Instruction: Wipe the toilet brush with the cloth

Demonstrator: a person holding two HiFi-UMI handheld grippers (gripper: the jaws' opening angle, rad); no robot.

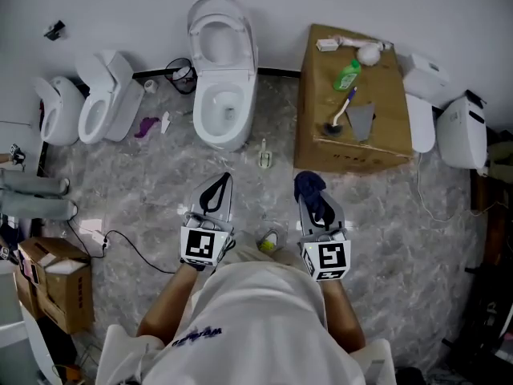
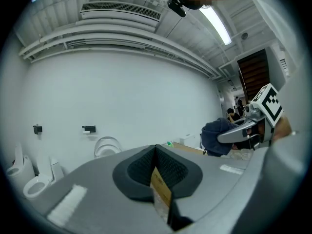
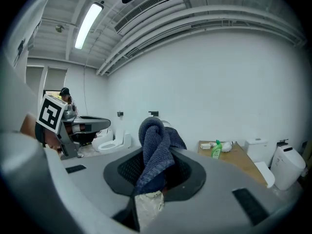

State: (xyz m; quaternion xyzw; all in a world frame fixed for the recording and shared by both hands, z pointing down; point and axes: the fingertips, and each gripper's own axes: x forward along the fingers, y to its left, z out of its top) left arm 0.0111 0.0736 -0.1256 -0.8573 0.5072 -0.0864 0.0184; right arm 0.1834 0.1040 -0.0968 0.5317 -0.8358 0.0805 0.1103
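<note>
You are holding both grippers low in front of you, side by side above the floor (image 1: 144,184). Your left gripper (image 1: 223,181) is clenching on nothing: in the left gripper view its pads (image 2: 141,167) are pressing together with no thing between them. Your right gripper (image 1: 311,184) is grasping the cloth (image 1: 319,207) — a dark blue towel that is bunching up out of the jaws and folding over on itself.

The brush (image 1: 341,112) is lying on the box (image 1: 385,147) at your 1 o'clock, well apart from both grippers and from the cloth. Its dark head is pointing back toward you, and its blue handle is running away toward 12 o'clock. A green bottle (image 1: 347,76) is sitting on the same box just beyond the handle's far end.

At your 12 o'clock a white toilet (image 1: 222,70) is standing against the wall with its lid up. Two smaller toilets (image 1: 100,103) are sitting at your 10 o'clock — near each other and well apart from the box.
</note>
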